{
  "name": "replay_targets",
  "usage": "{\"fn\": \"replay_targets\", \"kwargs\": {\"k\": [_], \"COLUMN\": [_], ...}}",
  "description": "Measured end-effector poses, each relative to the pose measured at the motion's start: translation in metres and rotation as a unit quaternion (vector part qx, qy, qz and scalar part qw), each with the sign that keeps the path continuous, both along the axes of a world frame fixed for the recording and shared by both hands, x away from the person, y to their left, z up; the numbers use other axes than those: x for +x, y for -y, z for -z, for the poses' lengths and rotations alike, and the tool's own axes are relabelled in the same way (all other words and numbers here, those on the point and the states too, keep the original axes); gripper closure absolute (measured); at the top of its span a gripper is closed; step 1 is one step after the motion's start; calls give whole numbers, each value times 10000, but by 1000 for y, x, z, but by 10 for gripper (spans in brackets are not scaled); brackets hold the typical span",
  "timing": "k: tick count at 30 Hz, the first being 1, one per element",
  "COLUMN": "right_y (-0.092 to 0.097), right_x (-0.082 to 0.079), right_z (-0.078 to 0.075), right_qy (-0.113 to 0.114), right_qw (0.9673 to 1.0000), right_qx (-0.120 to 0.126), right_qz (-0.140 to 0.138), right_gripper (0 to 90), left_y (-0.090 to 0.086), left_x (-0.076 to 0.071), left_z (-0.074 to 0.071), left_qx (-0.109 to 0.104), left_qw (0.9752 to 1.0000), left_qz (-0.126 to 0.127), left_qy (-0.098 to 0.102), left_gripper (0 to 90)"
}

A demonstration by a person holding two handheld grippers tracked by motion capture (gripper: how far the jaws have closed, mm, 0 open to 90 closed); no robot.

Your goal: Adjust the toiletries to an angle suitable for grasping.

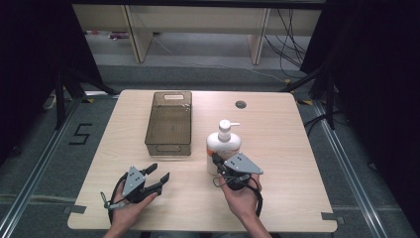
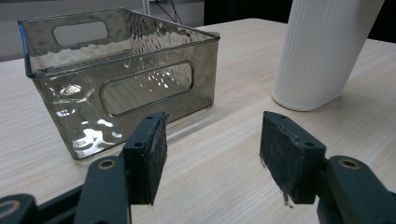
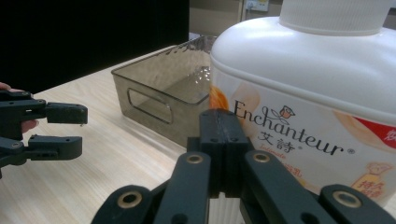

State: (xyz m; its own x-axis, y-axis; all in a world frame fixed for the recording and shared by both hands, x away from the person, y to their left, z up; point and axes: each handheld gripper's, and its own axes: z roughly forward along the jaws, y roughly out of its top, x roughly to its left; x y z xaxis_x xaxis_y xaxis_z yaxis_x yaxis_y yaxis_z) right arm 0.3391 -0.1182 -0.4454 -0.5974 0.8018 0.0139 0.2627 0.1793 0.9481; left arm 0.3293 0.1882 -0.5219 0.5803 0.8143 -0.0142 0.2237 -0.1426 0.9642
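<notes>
Pump bottle [image 1: 223, 147] stands just beside tinted bin [image 1: 169, 124], right gripper [image 1: 218, 161] near.

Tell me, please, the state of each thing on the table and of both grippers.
Bin: upright, empty, on the table.
Lotion bottle: upright, pump cap on, beside the bin.
Left gripper: open, holds nothing, pointed toward the bin.
Right gripper: shut, empty, its tips right at the lotion bottle; contact unclear.
</notes>
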Motion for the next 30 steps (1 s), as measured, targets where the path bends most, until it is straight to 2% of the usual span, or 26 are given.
{"fn": "replay_targets", "kwargs": {"k": [3, 4, 5, 7, 8, 9, 11, 14, 15, 17, 18, 19, 20, 21, 22, 23, 24, 25, 26, 30], "right_y": [1, 1, 3, 6, 11, 14, 26, 54, 62, 79, 92, 100, 110, 119, 125, 130, 135, 139, 143, 149], "right_x": [0, -1, -3, -9, -14, -17, -24, -32, -34, -36, -39, -40, -39, -42, -42, -43, -44, -43, -43, -39], "right_z": [-1, -1, -3, -6, -8, -9, -11, -9, -7, -1, 3, 5, 12, 14, 18, 20, 23, 25, 27, 32], "right_qy": [131, 47, 108, 86, 155, 101, 229, 281, 197, 129, 23, 68, 91, -73, -65, -186, -222, -120, -193, -219], "right_qw": [9999, 10000, 9999, 9997, 9996, 9996, 9995, 9996, 9996, 9991, 9981, 9974, 9965, 9956, 9941, 9935, 9918, 9924, 9918, 9906], "right_qx": [-39, 36, -1, 93, 54, 75, 15, 86, 172, 186, 186, 127, 253, 276, 325, 291, 383, 296, 351, 433], "right_qz": [-22, -75, -61, -221, -223, -257, -194, 44, 143, 369, 582, 706, 788, 893, 1032, 1082, 1201, 1186, 1212, 1277], "right_gripper": [885, 869, 841, 791, 759, 733, 699, 657, 650, 641, 640, 640, 640, 640, 640, 640, 639, 639, 639, 629], "left_y": [0, 1, 1, 2, 2, 2, 3, 7, 9, 10, 11, 11, 11, 11, 11, 11, 11, 13, 14, 21], "left_x": [0, 0, 0, 0, 0, 0, 1, 1, 2, 1, 1, 1, 1, 1, 2, 1, 1, 1, 0, -2], "left_z": [0, 0, 0, -1, -2, -4, -8, -13, -14, -17, -17, -18, -18, -19, -19, -21, -21, -23, -26, -36], "left_qx": [-15, -33, -53, -97, -119, -150, -211, -294, -377, -332, -332, -337, -354, -359, -420, -398, -405, -425, -389, -381], "left_qw": [10000, 10000, 10000, 9999, 9999, 9999, 9998, 9996, 9992, 9994, 9994, 9994, 9993, 9993, 9991, 9992, 9992, 9991, 9992, 9992], "left_qz": [5, 10, 17, 22, 30, 3, 7, 55, 104, 125, 132, 120, 97, 71, 72, 0, -12, -6, -26, -51], "left_qy": [-22, -38, -52, -88, -60, -47, -23, 0, 30, -2, 3, 18, 24, 3, 28, -9, 5, 10, -3, 114], "left_gripper": [407, 406, 403, 396, 391, 388, 382, 375, 373, 370, 369, 369, 368, 368, 367, 367, 367, 366, 365, 362]}}
